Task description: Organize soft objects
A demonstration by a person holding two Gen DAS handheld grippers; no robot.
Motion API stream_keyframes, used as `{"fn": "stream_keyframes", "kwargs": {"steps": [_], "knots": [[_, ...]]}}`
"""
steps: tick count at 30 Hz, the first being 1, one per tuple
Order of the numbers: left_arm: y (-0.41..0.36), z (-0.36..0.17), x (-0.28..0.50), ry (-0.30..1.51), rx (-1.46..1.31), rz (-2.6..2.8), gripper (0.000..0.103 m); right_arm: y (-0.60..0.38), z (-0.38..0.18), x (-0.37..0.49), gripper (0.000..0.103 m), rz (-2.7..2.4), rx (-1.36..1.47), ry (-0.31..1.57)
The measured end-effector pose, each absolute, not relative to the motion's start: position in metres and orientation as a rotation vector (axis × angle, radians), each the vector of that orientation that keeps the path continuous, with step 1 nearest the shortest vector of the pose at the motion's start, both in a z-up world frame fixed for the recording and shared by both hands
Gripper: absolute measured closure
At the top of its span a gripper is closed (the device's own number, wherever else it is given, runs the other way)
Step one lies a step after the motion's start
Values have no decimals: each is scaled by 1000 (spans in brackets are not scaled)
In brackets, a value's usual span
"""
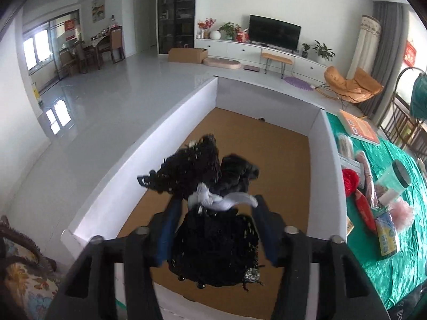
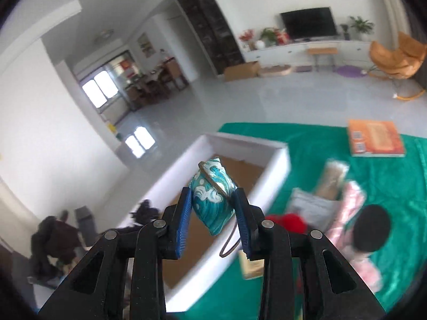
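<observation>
My left gripper [image 1: 217, 209] is shut on a black lacy soft bundle [image 1: 205, 165] tied with a pale grey strip, held over the open white box [image 1: 184, 112] with a brown cardboard floor. My right gripper [image 2: 213, 208] is shut on a small teal pouch with a white wave pattern [image 2: 213, 200] and a dangling loop, held above the near right side of the same box [image 2: 277, 165]. The black bundle [image 2: 145, 212] shows blurred at the box's left edge in the right wrist view.
A green cloth [image 1: 395, 261] covers the table right of the box. On it lie an orange book [image 2: 375, 138], a red yarn ball [image 1: 351, 181], a black-lidded jar [image 1: 395, 178], pink fluffy items [image 2: 349, 213] and packets. A patterned cushion [image 1: 24, 272] sits at lower left.
</observation>
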State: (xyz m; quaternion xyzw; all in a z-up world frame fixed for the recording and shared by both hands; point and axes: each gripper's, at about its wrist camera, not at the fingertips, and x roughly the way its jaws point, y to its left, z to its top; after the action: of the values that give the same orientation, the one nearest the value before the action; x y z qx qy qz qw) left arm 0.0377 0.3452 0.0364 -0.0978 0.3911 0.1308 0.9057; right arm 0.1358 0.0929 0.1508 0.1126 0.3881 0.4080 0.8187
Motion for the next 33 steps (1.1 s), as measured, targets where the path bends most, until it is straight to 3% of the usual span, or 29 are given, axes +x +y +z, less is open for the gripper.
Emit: {"fn": "stream_keyframes", "kwargs": {"steps": [1, 2, 3, 8, 13, 17, 23, 28, 33], "knots": [[347, 36, 33, 795, -215, 291, 11, 109, 141, 134, 61, 919, 267, 868], [349, 38, 29, 767, -226, 310, 1, 122, 131, 134, 44, 959, 288, 912], [349, 40, 23, 741, -229, 318, 1, 128, 121, 133, 36, 972, 298, 934], [317, 49, 17, 697, -234, 170, 1, 94, 80, 117, 37, 791, 151, 877], [221, 44, 15, 699, -172, -161, 1, -1, 10, 77, 37, 385, -49, 744], [137, 4, 20, 809, -67, -316, 1, -69, -52, 59, 36, 238, -18, 848], [93, -38, 19, 914, -52, -358, 1, -120, -47, 56, 35, 215, 209, 821], [78, -50, 18, 934, -3, -336, 1, -115, -66, 99, 31, 210, 196, 953], [67, -76, 34, 982, 28, -309, 1, -176, -82, 115, 31, -88, 303, 924]]}}
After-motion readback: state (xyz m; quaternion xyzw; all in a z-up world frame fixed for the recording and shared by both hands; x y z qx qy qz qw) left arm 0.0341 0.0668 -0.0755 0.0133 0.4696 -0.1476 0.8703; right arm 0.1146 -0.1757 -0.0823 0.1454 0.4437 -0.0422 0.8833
